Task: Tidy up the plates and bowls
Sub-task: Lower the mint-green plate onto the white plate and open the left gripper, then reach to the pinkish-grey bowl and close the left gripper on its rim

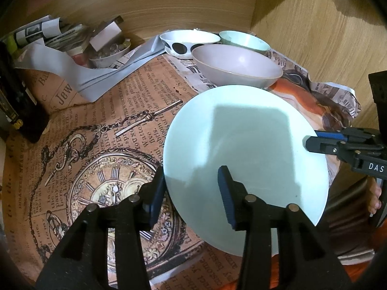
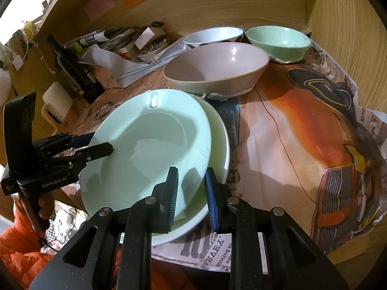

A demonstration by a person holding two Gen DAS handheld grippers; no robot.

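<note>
While I hold both grippers over a shelf lined with printed paper (image 1: 116,111), the left wrist view shows, at far left, a dark bottle (image 1: 17,96), then a heap of papers and a small dish of clutter (image 1: 108,53) against the back wall. Moving right, my left gripper (image 1: 191,193) has its jaws spread apart, one finger off the rim of the mint plate (image 1: 246,149) and the other over the plate's face; it grips nothing. Behind the plate sit three bowls close together: a white bowl with black spots (image 1: 188,41), a pinkish-grey bowl (image 1: 237,65) in front, and a green bowl (image 1: 244,39) at the back right. At the far right edge, my right gripper (image 1: 316,142) reaches in, fingers at the plate's right rim.

In the right wrist view, my left gripper (image 2: 99,145) enters from the left with one finger lying over the mint plate (image 2: 150,145). That plate lies tilted on a paler plate (image 2: 217,149) beneath it. My right gripper (image 2: 191,193) straddles the near edges of both plates with a gap between its pads; I cannot tell whether it is clamping them. The bowls stand beyond, the pinkish-grey one (image 2: 215,70) nearest, just past the plates.
</note>
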